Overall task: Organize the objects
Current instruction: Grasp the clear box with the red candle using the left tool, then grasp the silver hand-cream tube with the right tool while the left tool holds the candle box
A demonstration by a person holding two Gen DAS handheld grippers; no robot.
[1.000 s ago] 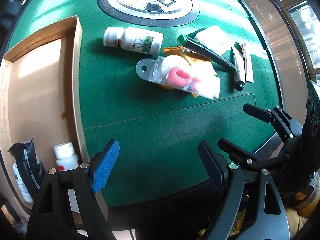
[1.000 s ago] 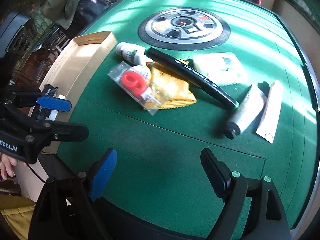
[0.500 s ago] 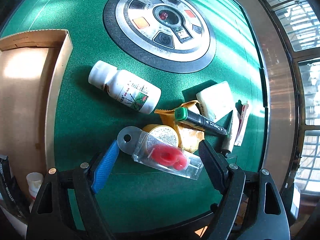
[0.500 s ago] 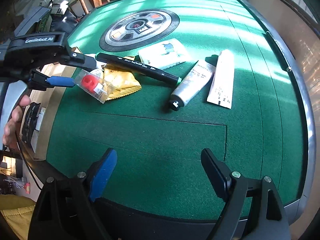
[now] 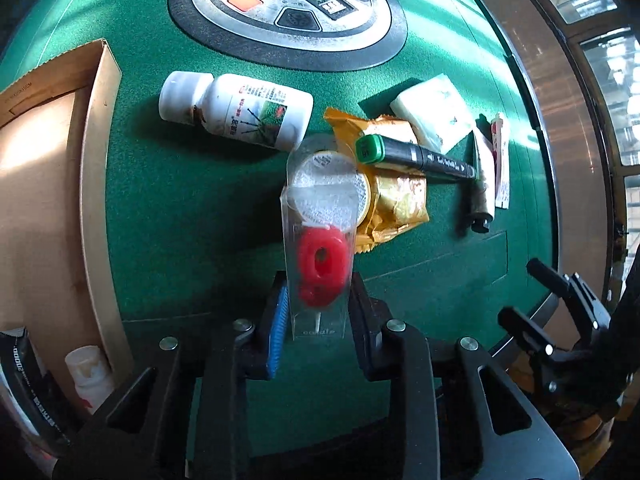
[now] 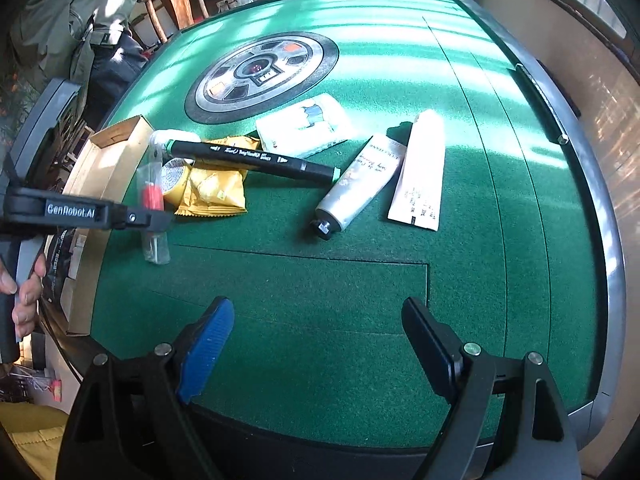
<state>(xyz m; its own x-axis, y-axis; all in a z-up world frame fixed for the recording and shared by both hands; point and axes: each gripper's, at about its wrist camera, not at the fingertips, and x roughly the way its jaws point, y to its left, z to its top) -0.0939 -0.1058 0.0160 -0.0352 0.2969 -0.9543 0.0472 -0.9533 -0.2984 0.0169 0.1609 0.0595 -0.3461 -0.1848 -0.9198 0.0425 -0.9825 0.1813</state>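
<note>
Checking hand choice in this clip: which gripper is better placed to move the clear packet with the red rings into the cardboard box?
Left. The left gripper is closing around the clear packet, beside the cardboard box; the right gripper is open over bare felt.

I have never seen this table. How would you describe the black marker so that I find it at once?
Start at the round grey panel in the middle of the green table; a pile of small things lies just in front of it. The marker lies flat across the yellow packet in that pile. It alone is long, thin and black, with green ends and white writing.
</note>
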